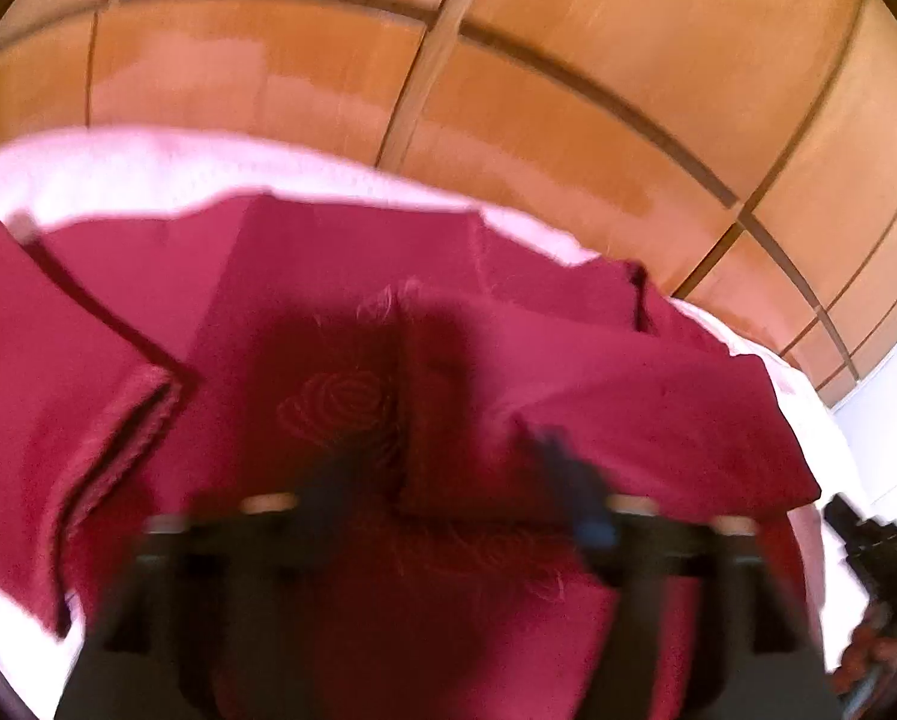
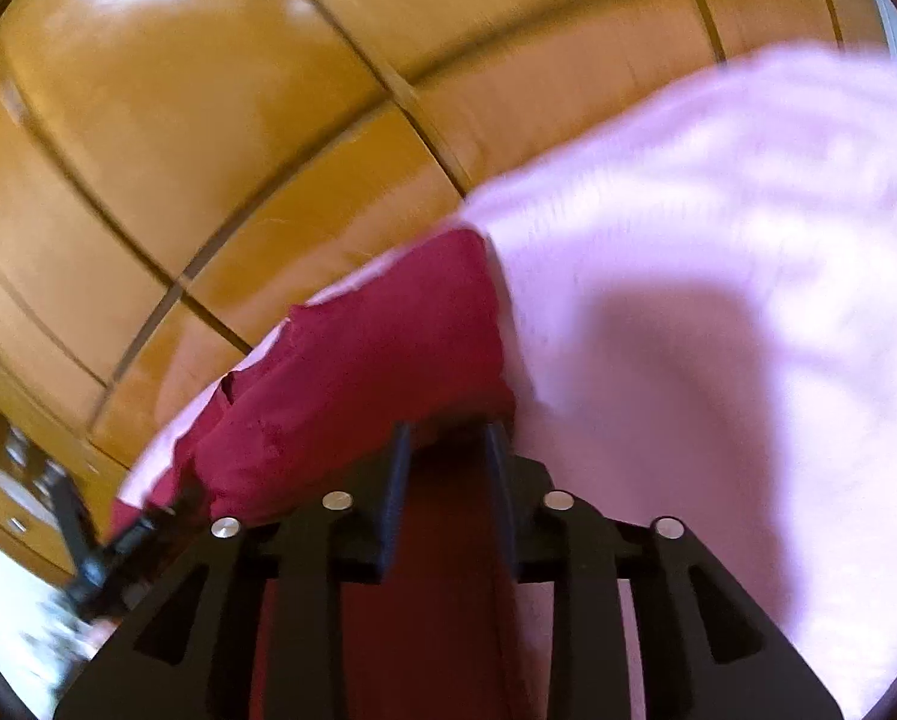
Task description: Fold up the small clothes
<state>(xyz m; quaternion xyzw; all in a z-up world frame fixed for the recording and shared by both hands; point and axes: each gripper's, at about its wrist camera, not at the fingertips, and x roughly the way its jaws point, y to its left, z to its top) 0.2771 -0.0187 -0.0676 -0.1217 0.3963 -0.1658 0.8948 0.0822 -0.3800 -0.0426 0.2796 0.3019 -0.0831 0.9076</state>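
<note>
A crimson garment (image 1: 340, 312) with a stitched rose motif (image 1: 340, 399) lies spread on a pale pink sheet (image 1: 148, 162). My left gripper (image 1: 448, 474) hovers just above the rose, blurred, its two fingers wide apart with nothing pinched between them. In the right wrist view a raised fold of the same crimson garment (image 2: 376, 348) runs down between the fingers of my right gripper (image 2: 448, 450), which stand narrow and pinch the fabric. The right gripper's dark body (image 1: 874, 540) shows at the left view's right edge.
A glossy wooden panelled wardrobe (image 1: 508, 90) stands right behind the bed edge. The pink sheet (image 2: 718, 300) stretches to the right of the garment. The left gripper's dark body (image 2: 106, 552) shows at the right view's lower left.
</note>
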